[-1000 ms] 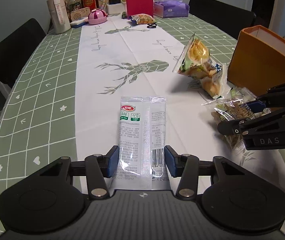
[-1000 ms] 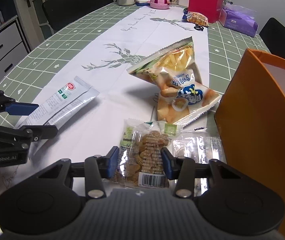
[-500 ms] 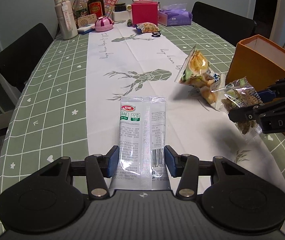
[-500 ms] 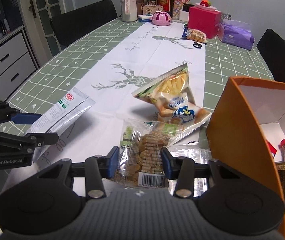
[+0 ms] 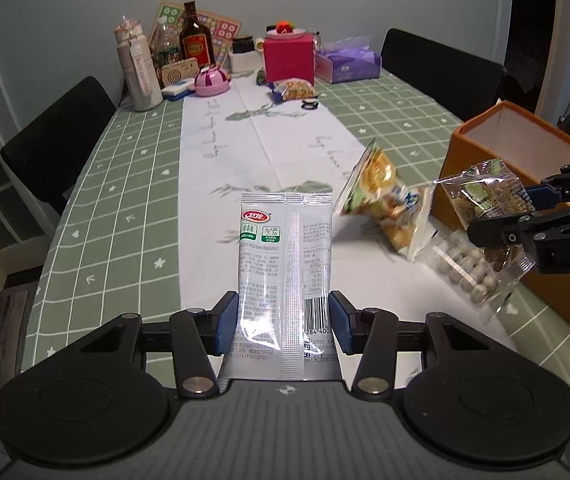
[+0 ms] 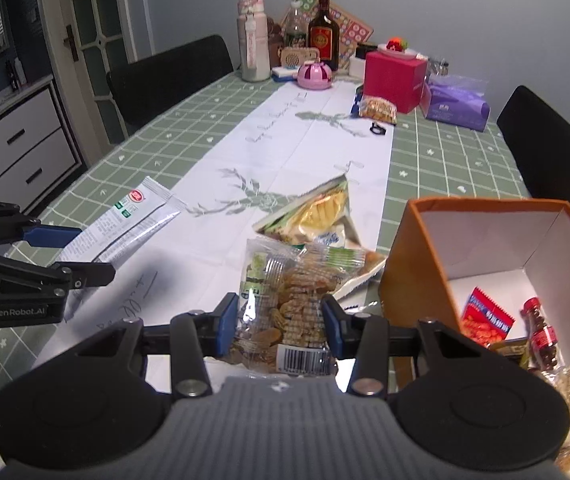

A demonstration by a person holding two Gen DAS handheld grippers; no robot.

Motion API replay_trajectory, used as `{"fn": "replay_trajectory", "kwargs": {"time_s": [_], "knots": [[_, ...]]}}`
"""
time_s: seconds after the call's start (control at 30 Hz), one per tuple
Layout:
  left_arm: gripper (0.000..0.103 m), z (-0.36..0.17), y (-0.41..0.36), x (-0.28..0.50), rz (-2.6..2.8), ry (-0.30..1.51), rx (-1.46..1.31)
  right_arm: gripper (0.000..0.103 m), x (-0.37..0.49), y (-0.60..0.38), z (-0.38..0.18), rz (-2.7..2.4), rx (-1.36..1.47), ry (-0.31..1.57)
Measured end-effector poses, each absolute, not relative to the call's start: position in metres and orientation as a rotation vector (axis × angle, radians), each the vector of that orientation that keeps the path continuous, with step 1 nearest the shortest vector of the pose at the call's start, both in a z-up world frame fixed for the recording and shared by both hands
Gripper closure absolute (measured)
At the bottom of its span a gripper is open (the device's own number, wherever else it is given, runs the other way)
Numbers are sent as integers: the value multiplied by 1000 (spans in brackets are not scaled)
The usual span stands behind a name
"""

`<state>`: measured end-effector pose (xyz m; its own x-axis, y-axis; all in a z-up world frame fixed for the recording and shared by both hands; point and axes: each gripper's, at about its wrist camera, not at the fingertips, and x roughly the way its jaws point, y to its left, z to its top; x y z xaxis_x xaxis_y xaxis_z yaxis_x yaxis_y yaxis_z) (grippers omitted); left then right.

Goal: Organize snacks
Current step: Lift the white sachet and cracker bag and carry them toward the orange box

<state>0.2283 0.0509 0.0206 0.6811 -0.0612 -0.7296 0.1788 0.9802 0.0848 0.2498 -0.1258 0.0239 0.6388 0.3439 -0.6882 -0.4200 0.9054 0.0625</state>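
My left gripper (image 5: pixel 284 322) is shut on a white snack packet (image 5: pixel 286 252) with a red logo, held above the table; it also shows in the right wrist view (image 6: pixel 125 224). My right gripper (image 6: pixel 279 324) is shut on a clear cracker bag (image 6: pixel 285 304), lifted beside the orange box (image 6: pixel 421 280). From the left wrist view the cracker bag (image 5: pixel 485 200) hangs in front of the orange box (image 5: pixel 485 148). A yellow chips bag (image 6: pixel 321 216) and another clear packet (image 5: pixel 461 268) lie on the table beside the box. The box holds several snacks, among them a red packet (image 6: pixel 485 316).
The far end of the table holds a pink box (image 5: pixel 289 58), a purple tissue pack (image 5: pixel 347 64), bottles (image 5: pixel 195 36), a pink round container (image 5: pixel 212 82) and a small snack bag (image 5: pixel 295 89). Black chairs (image 5: pixel 57 140) stand around the table. A drawer cabinet (image 6: pixel 17 148) stands left.
Both grippers have risen with their packets. The right gripper lifted the cracker bag off the table and up to the orange box's rim; the box's inside now shows.
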Motion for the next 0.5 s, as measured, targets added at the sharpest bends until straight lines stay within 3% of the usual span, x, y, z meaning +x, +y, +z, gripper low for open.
{"fn": "replay_trajectory", "kwargs": {"time_s": [0.5], "knots": [[48,53,-29,226,-227,757,224,60,230,-189,51,376,-103,691]]}}
